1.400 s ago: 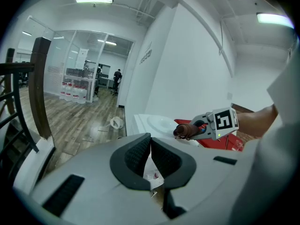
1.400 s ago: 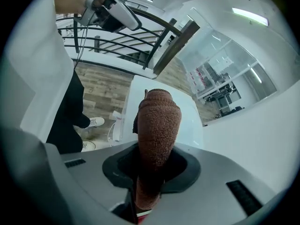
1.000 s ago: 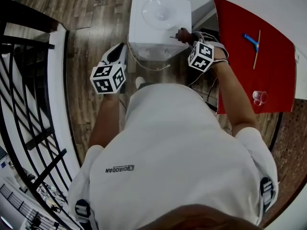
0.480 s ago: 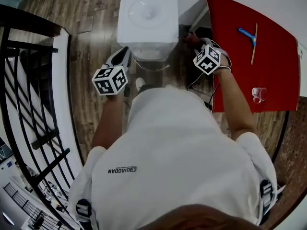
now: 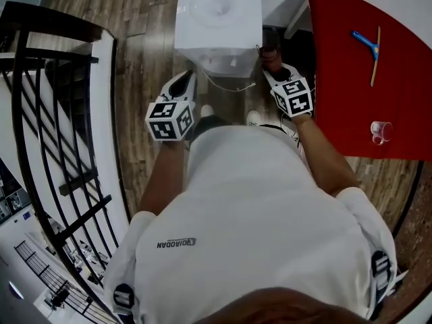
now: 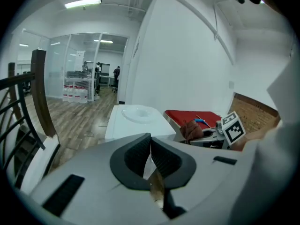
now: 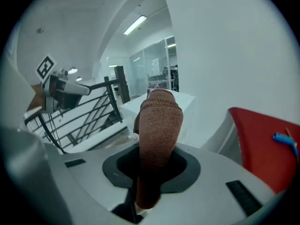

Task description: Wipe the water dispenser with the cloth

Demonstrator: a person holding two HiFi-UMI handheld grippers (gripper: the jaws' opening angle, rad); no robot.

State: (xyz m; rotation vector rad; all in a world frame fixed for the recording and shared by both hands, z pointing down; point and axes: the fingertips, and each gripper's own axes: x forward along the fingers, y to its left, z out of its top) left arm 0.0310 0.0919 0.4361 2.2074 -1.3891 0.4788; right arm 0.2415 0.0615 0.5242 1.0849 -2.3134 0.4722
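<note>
The white water dispenser (image 5: 217, 19) stands on the wooden floor right in front of the person; the left gripper view shows its top (image 6: 136, 121). My right gripper (image 5: 271, 65) is shut on a brown cloth (image 5: 270, 51), held just off the dispenser's right side. Seen from the right gripper view, the cloth (image 7: 157, 125) sticks up from the jaws and hides part of the dispenser (image 7: 183, 101). My left gripper (image 5: 182, 83) hovers by the dispenser's front left corner. Its jaws are shut with nothing between them (image 6: 150, 149).
A red table (image 5: 337, 79) stands close on the right with a blue squeegee (image 5: 368, 44) and a clear cup (image 5: 381, 132). A black railing (image 5: 61, 113) runs along the left. A thin cable (image 5: 229, 85) loops at the dispenser's front. A white wall lies behind.
The right gripper has carried the cloth from the dispenser's top right edge off to its right side. The left gripper has drifted a little right, nearer the dispenser.
</note>
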